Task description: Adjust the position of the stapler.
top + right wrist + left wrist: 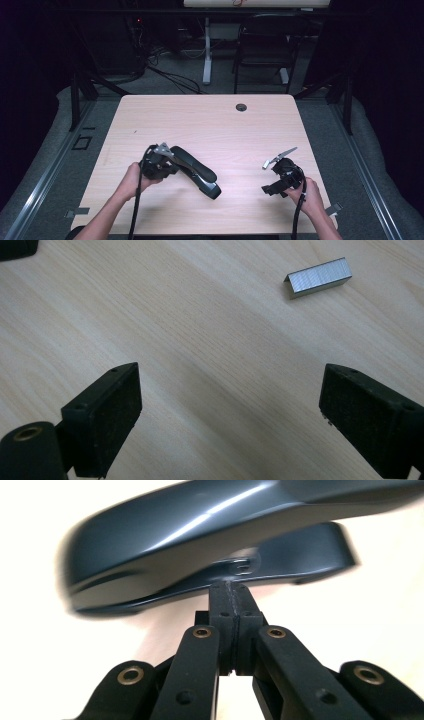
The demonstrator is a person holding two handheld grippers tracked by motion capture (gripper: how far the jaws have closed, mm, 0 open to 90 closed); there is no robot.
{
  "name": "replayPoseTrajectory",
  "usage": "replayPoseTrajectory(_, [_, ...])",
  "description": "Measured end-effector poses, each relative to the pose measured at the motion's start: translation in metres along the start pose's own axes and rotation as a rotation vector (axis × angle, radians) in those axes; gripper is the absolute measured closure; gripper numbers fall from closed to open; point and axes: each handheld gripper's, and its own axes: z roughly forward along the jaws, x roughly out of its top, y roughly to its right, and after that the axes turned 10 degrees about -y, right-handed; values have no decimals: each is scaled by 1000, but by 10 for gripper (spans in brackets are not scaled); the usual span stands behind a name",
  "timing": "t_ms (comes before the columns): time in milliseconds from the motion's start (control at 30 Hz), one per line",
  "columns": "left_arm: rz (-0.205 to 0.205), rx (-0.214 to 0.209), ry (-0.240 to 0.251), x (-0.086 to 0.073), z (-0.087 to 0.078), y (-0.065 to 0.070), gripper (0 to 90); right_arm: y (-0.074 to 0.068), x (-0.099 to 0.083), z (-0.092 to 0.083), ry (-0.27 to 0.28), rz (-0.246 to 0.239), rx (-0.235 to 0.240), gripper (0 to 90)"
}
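**Black stapler at the closed left claw, staple strip ahead of the spread right one**

Black and glossy, the stapler (197, 172) lies on the pale wooden table (210, 120), stretching from the tip of the left gripper (176, 162) away towards the table's middle and the person's side. In the left gripper view the stapler (200, 545) stands straight ahead of the jaws and crosses the whole width just above their tips, its upper arm raised over its base; its outline is smeared by motion blur. The left gripper (230, 587) has its two jaws pressed together, pad against pad, and their tips reach up against the underside of the stapler where upper arm and base meet. Whether a thin part of it is pinched between the pads I cannot tell. The person's left hand (134, 180) holds this gripper from behind, its cable trailing back towards the table's near edge.

The right gripper (274, 186) rests well apart from the stapler, held in the right hand (310, 195). In the right gripper view its jaws stand wide apart over bare wood, with nothing between them (230, 410). A silvery strip of staples (317, 277) lies on the table ahead of that claw, beyond its right-hand jaw and clear of both pads.
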Motion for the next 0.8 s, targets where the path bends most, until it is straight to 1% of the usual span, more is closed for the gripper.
replayPoseTrajectory(67, [-43, 23, 18, -4, -3, -12, 900, -1, 0, 1, 7, 6, 2, 97])
replayPoseTrajectory(100, [-61, 48, 24, -6, -3, -17, 900, -1, 0, 1, 7, 6, 2, 97])
replayPoseTrajectory(133, [-88, 66, 33, -9, -3, -25, 900, -1, 0, 0, 1, 1, -3, 97])
replayPoseTrajectory(167, [-109, 60, 38, -10, -2, -32, 900, -1, 1, 1, 6, 3, 3, 98])
replayPoseTrajectory(200, [-128, 68, 43, -12, -1, -38, 900, -1, 1, 1, 7, 1, 4, 98])
replayPoseTrajectory(233, [-147, 69, 55, -13, 1, -42, 900, -1, 1, 1, 5, 2, 5, 98])
replayPoseTrajectory(300, [-183, 79, 61, -14, 4, -50, 900, -1, 1, 1, 8, 4, 4, 99])
replayPoseTrajectory(367, [-211, 98, 71, -13, 8, -56, 900, -1, 1, 2, 9, 0, 5, 100])
replayPoseTrajectory(433, [-222, 121, 86, -12, 11, -60, 900, -2, 2, 2, 6, -1, 0, 100])
replayPoseTrajectory(533, [-233, 151, 74, -10, 19, -67, 900, -3, 2, 2, 6, -3, 13, 101])
replayPoseTrajectory(567, [-240, 149, 64, -9, 22, -71, 900, -3, 2, 2, 6, -3, 13, 101])
replayPoseTrajectory(633, [-259, 141, 61, -8, 28, -78, 900, -2, 2, 3, 5, -1, 5, 102])
replayPoseTrajectory(733, [-276, 152, 50, -3, 38, -88, 900, -2, 2, 3, 4, -1, 6, 103])
replayPoseTrajectory(767, [-275, 163, 33, -1, 45, -91, 900, -2, 2, 3, 2, -5, 6, 103])
replayPoseTrajectory(800, [-275, 163, 33, -1, 45, -91, 900, -2, 2, 3, 2, -5, 6, 103])
